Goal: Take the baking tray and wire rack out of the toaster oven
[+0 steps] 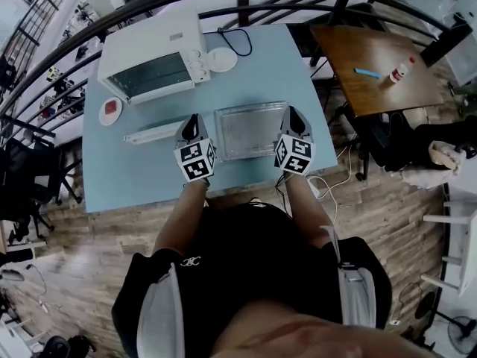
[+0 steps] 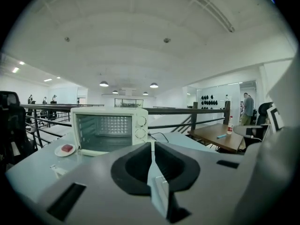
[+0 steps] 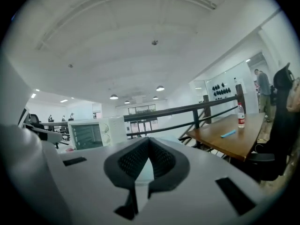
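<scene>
Holding left hand-held gripper [image 1: 194,119] and right hand-held gripper [image 1: 291,113] closed, empty, I risk clipping the centre-frame baking tray [image 1: 250,131] between them when lowering.

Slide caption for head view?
Silver rectangular baking tray on blue table between shut left gripper and right gripper, white toaster oven behind.

On the light-blue tabletop [image 1: 141,181] lay a small plate [image 1: 110,111] with a red piece [image 1: 110,107], a round white dish [image 1: 221,59] and a black cable [image 1: 238,40], while a brown table [image 1: 373,88] well apart bore a bottle [image 1: 401,70] and a blue pen [image 1: 367,73].
</scene>
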